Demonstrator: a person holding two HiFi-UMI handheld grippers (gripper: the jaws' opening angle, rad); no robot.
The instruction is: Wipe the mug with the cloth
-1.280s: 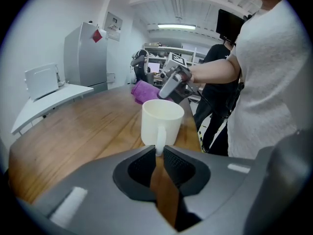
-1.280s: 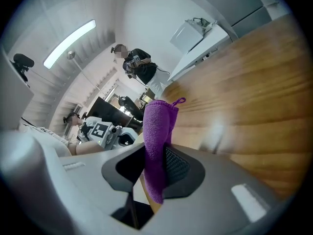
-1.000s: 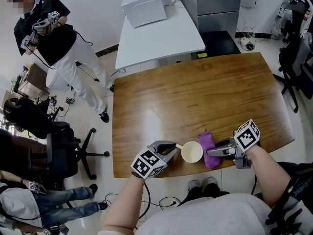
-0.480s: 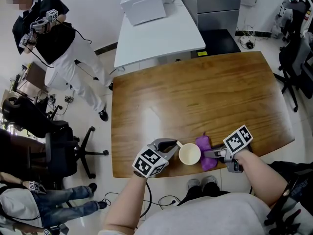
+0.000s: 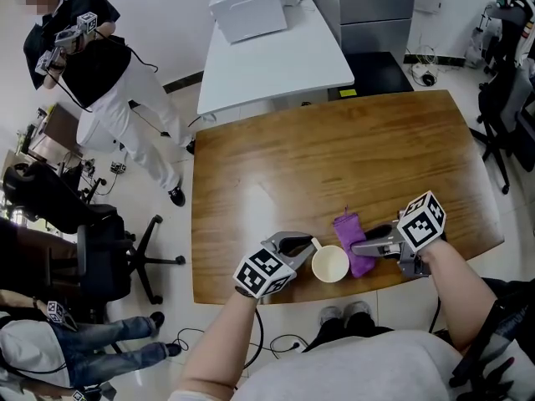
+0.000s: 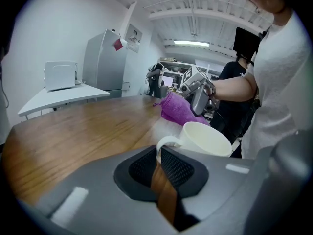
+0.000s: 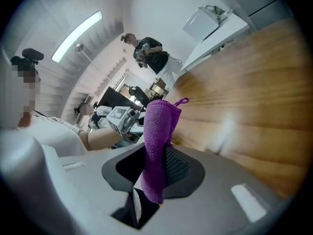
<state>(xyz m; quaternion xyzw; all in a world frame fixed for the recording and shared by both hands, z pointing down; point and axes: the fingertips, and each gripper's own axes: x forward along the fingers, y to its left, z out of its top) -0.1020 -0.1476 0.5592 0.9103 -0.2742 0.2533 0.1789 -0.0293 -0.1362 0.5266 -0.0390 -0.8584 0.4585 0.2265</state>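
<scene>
A cream mug [image 5: 330,263] stands upright near the front edge of the wooden table [image 5: 334,165]. My left gripper [image 5: 303,246] is shut on the mug's handle [image 6: 164,143], which shows pinched between the jaws in the left gripper view. A purple cloth [image 5: 354,239] lies just right of the mug and against its side. My right gripper [image 5: 361,248] is shut on the cloth [image 7: 157,141], which sticks up from between its jaws. In the left gripper view the mug [image 6: 205,138] stands in front of the cloth [image 6: 179,108] and the right gripper [image 6: 199,93].
A white table [image 5: 272,53] with a white box [image 5: 247,7] stands behind the wooden one. A person in black and white [image 5: 109,90] stands at the far left beside office chairs [image 5: 92,241]. Another chair [image 5: 501,98] is at the right.
My right gripper swung in toward the mug with the cloth, then back out to the right and up the table. The mug and my left gripper shifted slightly right.
</scene>
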